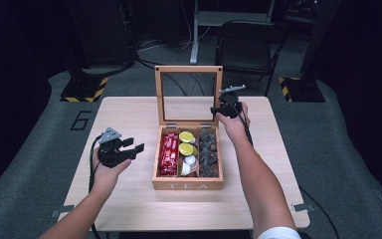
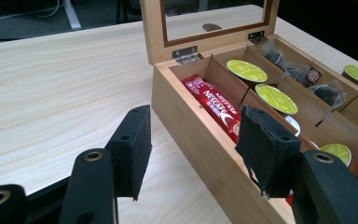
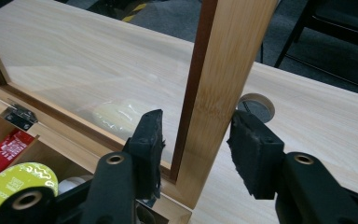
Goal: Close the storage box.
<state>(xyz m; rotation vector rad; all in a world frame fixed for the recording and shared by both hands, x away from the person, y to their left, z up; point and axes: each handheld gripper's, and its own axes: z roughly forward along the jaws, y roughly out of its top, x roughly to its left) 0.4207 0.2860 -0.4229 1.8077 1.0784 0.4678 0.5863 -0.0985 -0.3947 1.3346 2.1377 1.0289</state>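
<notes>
The wooden tea box (image 1: 188, 185) stood in the middle of the light wooden table (image 1: 129, 204), with its glass-paned lid (image 1: 188, 69) raised upright on the hinges at the back. Inside the box, red Nescafé sticks (image 2: 218, 108) filled the compartment nearest the left gripper, green-topped capsules (image 2: 247, 71) and small white cups the middle one, and dark tea sachets (image 1: 209, 153) the far one.

The right gripper (image 3: 196, 135) was at the right side rail of the lid (image 3: 219, 88), with one jaw on the glass side and one on the outer side. The outer pad (image 3: 249, 147) seemed to touch the wood, but between the inner pad (image 3: 150, 140) and the rail a narrow gap was perhaps left; from this angle I could not tell surely that the rail was clamped. The left gripper (image 2: 193, 149) hung beside the box on its left, jaws apart and holding nothing, with one pad over the box wall.

The work in hand was probably closing the lid. The main risk was the weak hold: if the pads only rested on the smooth rail, the lid could slip out on the way down and fall on the box with a bang, perhaps cracking the glass. A second risk was the box itself: nothing held it down, so a push on the lid could slide it backward or tip it on the table. The capsules standing high in the middle compartment might also stop the lid before it closed fully. The inner pad, pressed too hard, could strain the pane.
</notes>
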